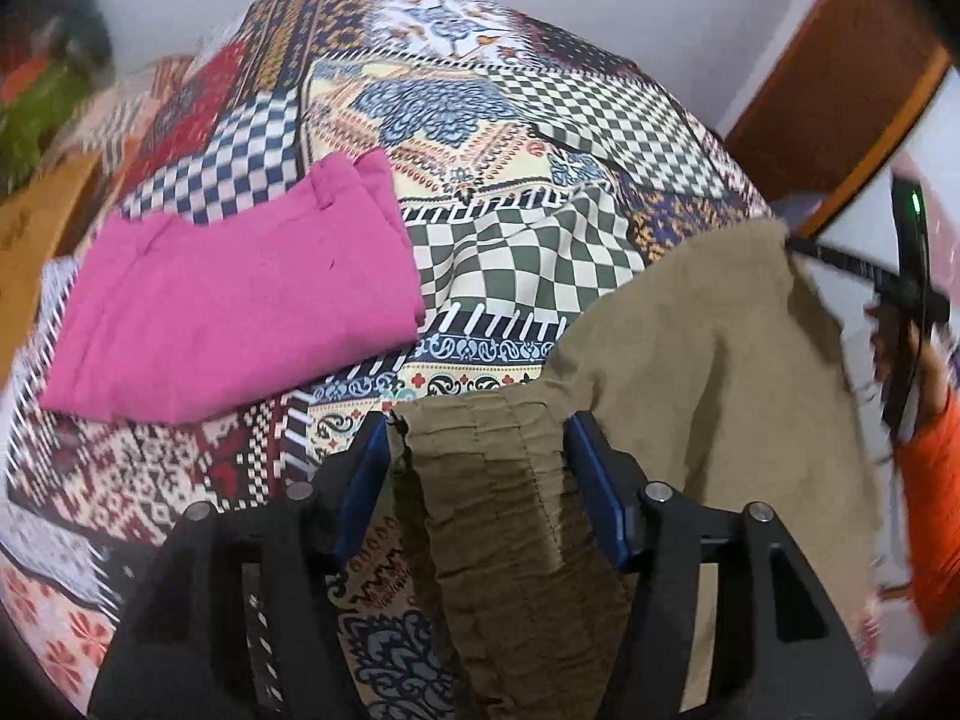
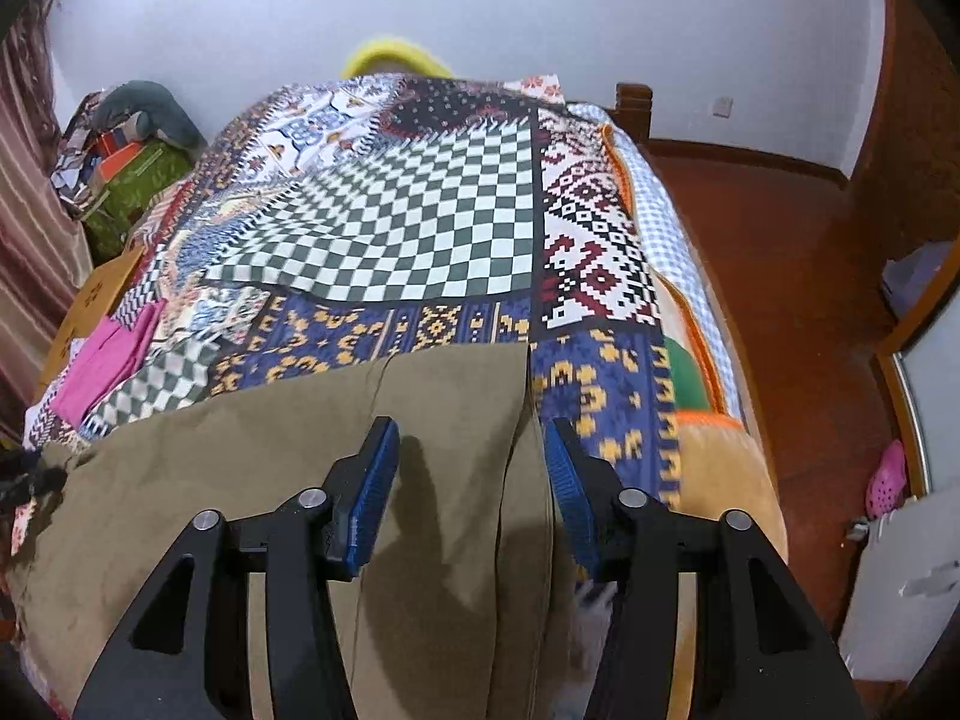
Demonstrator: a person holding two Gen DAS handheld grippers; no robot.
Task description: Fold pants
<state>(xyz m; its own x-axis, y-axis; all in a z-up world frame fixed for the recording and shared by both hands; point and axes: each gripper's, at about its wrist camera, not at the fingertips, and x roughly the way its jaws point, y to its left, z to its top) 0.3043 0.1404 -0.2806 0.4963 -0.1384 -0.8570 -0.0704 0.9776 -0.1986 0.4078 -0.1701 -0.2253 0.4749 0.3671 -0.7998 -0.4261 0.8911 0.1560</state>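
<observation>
Olive-khaki pants (image 2: 252,480) lie on the patterned bedspread (image 2: 420,228). In the left wrist view the gathered elastic waistband of the pants (image 1: 498,480) hangs between the blue pads, with the jaws wide apart; my left gripper (image 1: 480,432) is open around it. In the right wrist view my right gripper (image 2: 471,444) is open just above the pants' leg end, its pads straddling the right edge of the fabric. The right gripper's body shows at the right edge of the left wrist view (image 1: 906,276).
Folded pink pants (image 1: 234,294) lie on the bed to the left; they also show in the right wrist view (image 2: 102,360). A clothes pile (image 2: 126,150) sits at the far left. The bed's right edge (image 2: 708,324) drops to a red floor (image 2: 798,276).
</observation>
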